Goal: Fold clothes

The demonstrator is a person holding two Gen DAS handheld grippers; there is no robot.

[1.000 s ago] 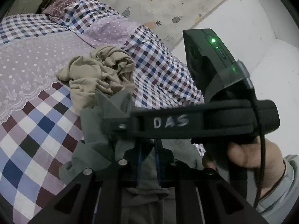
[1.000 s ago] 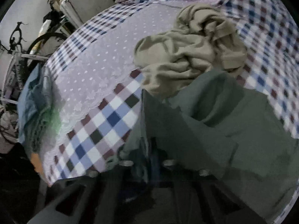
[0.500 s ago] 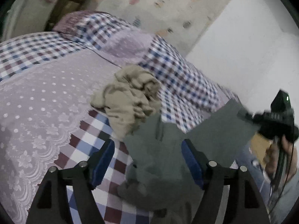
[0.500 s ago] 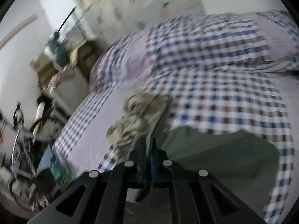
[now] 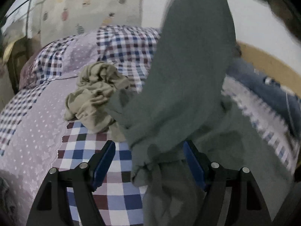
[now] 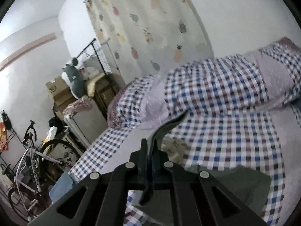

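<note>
A grey-green garment (image 5: 188, 86) hangs lifted above the bed, its lower part trailing down between my left fingers. My left gripper (image 5: 149, 162) stands open, blue pads (image 5: 104, 162) wide apart and not pinching the cloth. In the right wrist view my right gripper (image 6: 150, 148) is shut on an edge of the grey-green garment (image 6: 167, 127), held high; the rest of it (image 6: 235, 184) droops below. A crumpled beige garment (image 5: 96, 96) lies on the checked bedspread (image 5: 84, 150), just left of the hanging cloth, and peeks out behind the right fingers as the beige garment (image 6: 176, 148).
A pillow in checked cover (image 5: 124, 45) lies at the bed's head by the fruit-print curtain (image 6: 146, 24). A blue item (image 5: 267, 90) and wooden bed edge (image 5: 267, 60) are at right. Beside the bed stand a bicycle (image 6: 33, 165), cardboard boxes (image 6: 58, 92) and a clothes rack (image 6: 97, 56).
My left gripper went from shut on the grey-green garment to open. My right gripper has risen high with the cloth's edge, lifting it off the bed.
</note>
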